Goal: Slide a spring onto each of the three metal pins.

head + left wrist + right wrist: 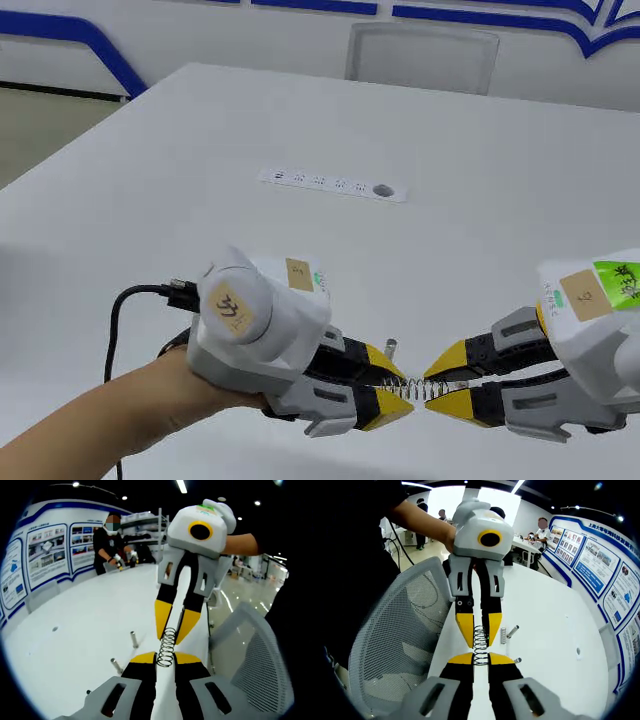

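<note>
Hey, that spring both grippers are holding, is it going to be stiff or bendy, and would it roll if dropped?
Probably bendy: the spring is thin open wire coils, spanning between the left gripper and right gripper. Likely very light, so easily flicked away. Being round, it may roll on the smooth table.

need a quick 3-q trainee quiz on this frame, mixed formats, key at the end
1. True or false: the lifted spring is already on a pin.
2. Of the left tool and right tool, which grips that spring? A) left alone B) right alone C) both, one end each
3. Fill in: the white item lying farther back on the table is a ____.
Key: 1 false; 2 C; 3 power strip.
</note>
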Demonstrator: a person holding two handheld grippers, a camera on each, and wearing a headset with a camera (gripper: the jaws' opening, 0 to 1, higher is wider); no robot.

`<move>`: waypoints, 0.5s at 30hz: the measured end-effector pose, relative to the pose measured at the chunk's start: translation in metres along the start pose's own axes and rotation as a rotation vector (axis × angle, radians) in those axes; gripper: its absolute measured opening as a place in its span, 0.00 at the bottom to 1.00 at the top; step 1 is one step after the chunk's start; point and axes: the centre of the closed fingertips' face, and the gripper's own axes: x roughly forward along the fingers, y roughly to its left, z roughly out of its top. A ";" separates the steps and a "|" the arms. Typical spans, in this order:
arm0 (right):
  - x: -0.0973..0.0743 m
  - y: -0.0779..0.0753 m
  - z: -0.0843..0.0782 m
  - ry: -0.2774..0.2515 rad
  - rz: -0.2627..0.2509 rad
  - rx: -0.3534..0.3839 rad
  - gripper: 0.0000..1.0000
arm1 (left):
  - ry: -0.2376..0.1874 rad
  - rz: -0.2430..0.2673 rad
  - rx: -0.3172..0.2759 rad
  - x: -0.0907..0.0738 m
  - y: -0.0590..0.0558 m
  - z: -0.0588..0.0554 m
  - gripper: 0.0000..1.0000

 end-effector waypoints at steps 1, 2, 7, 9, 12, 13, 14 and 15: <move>0.000 0.000 0.000 -0.002 -0.002 0.000 0.10 | 0.001 0.001 0.001 0.000 0.000 0.000 0.12; 0.000 -0.001 0.000 -0.003 -0.004 0.001 0.10 | 0.002 0.006 0.010 0.000 0.001 0.000 0.12; -0.002 -0.001 0.002 -0.018 -0.010 0.000 0.11 | -0.010 0.003 0.029 -0.001 0.000 0.003 0.10; -0.003 0.001 0.002 -0.025 -0.001 -0.001 0.11 | -0.007 -0.010 0.048 -0.001 -0.003 0.002 0.10; -0.002 0.004 0.002 -0.034 0.009 0.002 0.11 | 0.000 -0.022 0.060 0.000 -0.006 0.001 0.10; -0.002 0.005 0.001 -0.038 0.016 0.015 0.12 | 0.003 -0.025 0.063 0.000 -0.006 0.001 0.10; -0.002 0.005 0.001 -0.044 0.019 0.022 0.12 | 0.004 -0.029 0.067 0.000 -0.007 0.001 0.10; -0.002 0.004 0.001 -0.045 0.017 0.026 0.13 | 0.005 -0.032 0.068 0.000 -0.008 0.001 0.10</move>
